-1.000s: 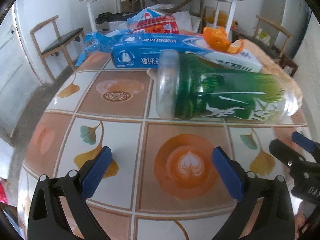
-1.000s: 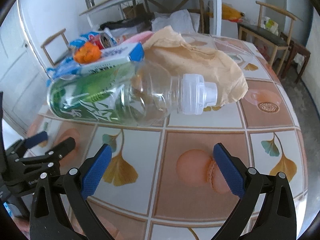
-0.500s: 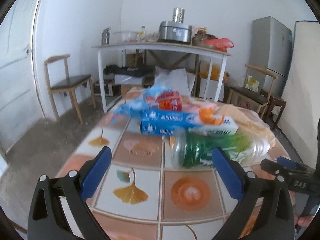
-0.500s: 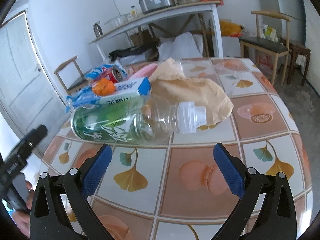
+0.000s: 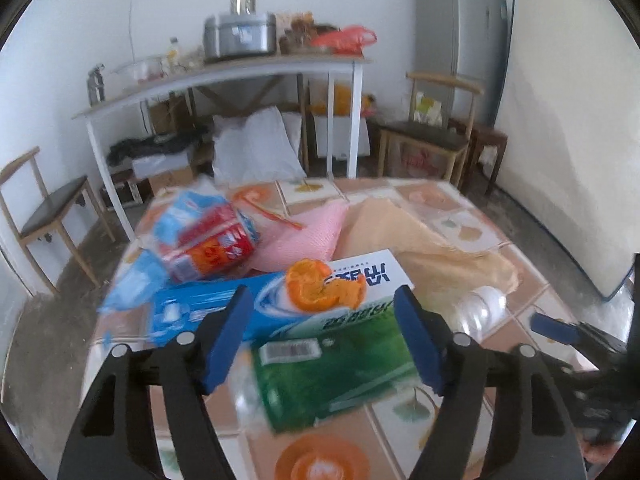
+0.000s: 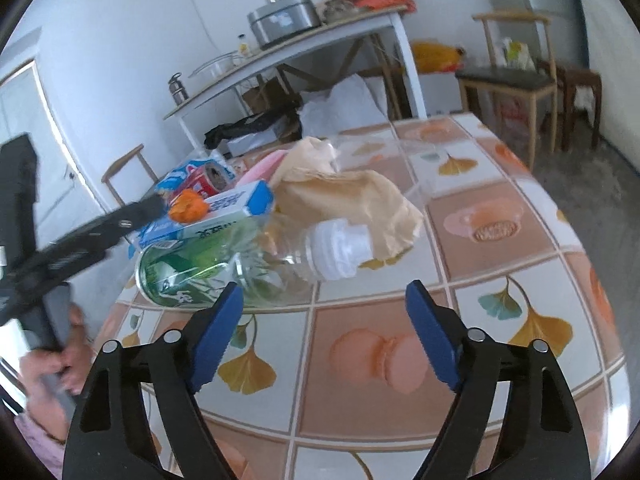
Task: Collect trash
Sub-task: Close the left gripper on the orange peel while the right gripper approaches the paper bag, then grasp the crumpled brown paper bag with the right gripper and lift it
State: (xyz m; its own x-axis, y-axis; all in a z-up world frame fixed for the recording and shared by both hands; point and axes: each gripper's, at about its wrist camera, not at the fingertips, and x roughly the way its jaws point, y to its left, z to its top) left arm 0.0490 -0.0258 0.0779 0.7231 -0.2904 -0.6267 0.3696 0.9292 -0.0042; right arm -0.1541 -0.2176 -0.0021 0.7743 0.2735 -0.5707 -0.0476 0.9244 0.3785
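A pile of trash lies on the tiled table point(image 6: 500, 320). A clear plastic bottle with a green label point(image 5: 336, 368) point(image 6: 224, 268) lies on its side, white cap point(image 6: 338, 250) toward my right gripper. Behind it are a blue and white box point(image 5: 248, 304) point(image 6: 228, 210) with orange peel point(image 5: 320, 290) point(image 6: 187, 206) on top, a red can point(image 5: 212, 248), a blue wrapper point(image 5: 132, 284), a pink bag point(image 5: 304, 236) and a tan paper bag point(image 5: 432, 248) point(image 6: 352, 196). My left gripper point(image 5: 324, 336) is open above the bottle. My right gripper point(image 6: 324, 336) is open and empty, short of the cap.
A long white side table point(image 5: 224, 76) with a pot stands behind. Wooden chairs stand at left point(image 5: 44, 208) and right point(image 5: 432, 136). A fridge point(image 5: 456, 40) and a white mattress point(image 5: 568, 128) line the right wall. A white sack point(image 5: 256, 148) sits on the floor.
My left gripper has risen and swung in over the bottle and box. My right gripper has lifted and pulled back a little. The trash has not moved.
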